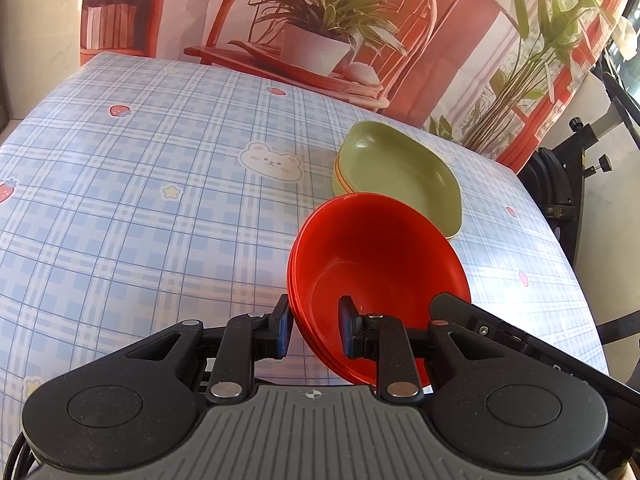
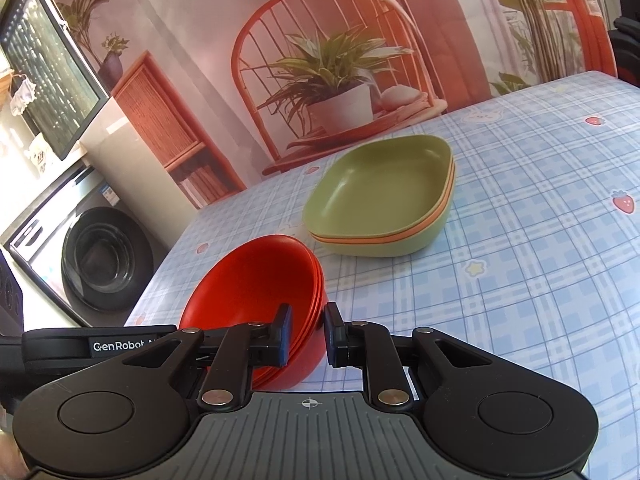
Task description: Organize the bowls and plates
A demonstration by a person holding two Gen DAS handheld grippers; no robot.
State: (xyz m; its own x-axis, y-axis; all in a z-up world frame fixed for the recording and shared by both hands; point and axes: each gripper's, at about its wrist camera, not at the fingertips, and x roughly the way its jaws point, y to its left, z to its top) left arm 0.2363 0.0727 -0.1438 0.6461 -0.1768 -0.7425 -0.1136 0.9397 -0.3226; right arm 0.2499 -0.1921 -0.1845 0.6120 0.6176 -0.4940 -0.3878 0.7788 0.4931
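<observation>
A stack of nested red bowls (image 1: 372, 248) (image 2: 256, 280) stands near the table's edge and looks tilted in the left wrist view. My left gripper (image 1: 316, 330) is shut on the near-left rim, one pad outside the wall and one inside. On the opposite rim my right gripper (image 2: 306, 334) is shut the same way, pinching the stacked edges. Just behind the bowls sits a stack of green and orange square plates (image 1: 400, 172) (image 2: 380, 184), untouched. Whether the bowls' base rests on the cloth is hidden.
The table wears a blue plaid cloth (image 1: 140, 200) (image 2: 520, 260) with bear and strawberry prints. A printed backdrop (image 2: 328, 60) stands behind it. A washing machine (image 2: 92, 256) is beyond the table's edge by the bowls, and a black stand (image 1: 560, 184) is there too.
</observation>
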